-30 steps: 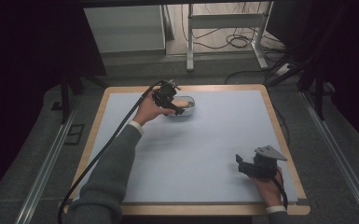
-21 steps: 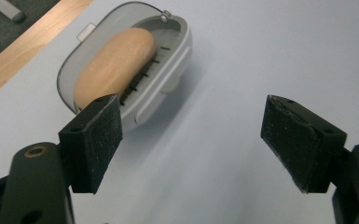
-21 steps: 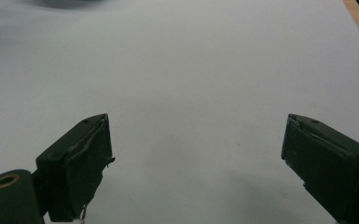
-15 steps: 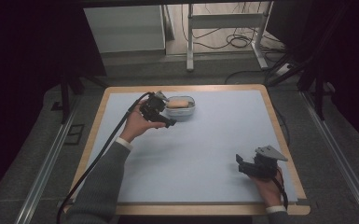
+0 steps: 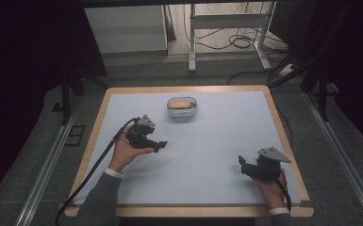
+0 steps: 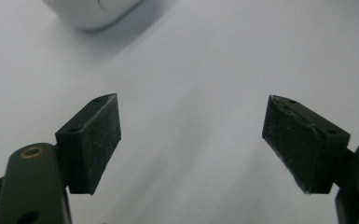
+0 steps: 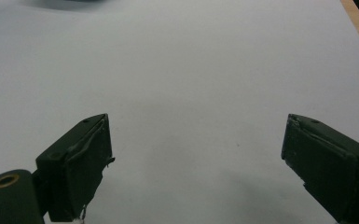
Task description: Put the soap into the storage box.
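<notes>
A small white bowl (image 5: 182, 109) stands at the far middle of the table with a pale orange lump (image 5: 181, 103) lying in it. My left gripper (image 5: 162, 145) hovers at the left of the mat, nearer to me than the bowl and well apart from it. Its jaws have just been opening and stand open with nothing between them. The left gripper view has these jaws (image 6: 193, 135) wide over bare mat, with the bowl's edge (image 6: 91, 11) at the top left. My right gripper (image 5: 242, 165) rests at the near right, and its own view shows it (image 7: 196, 154) open and empty.
A light blue mat (image 5: 217, 136) covers the table inside a wooden border (image 5: 283, 129). The left gripper's black cable (image 5: 92, 174) trails off the near left edge. Behind the table are a white frame's legs (image 5: 192, 42) and loose cables on the floor.
My left gripper has come away from the bowl, back toward me and to the left, which leaves the bowl and its orange lump uncovered. The right gripper has stayed put.
</notes>
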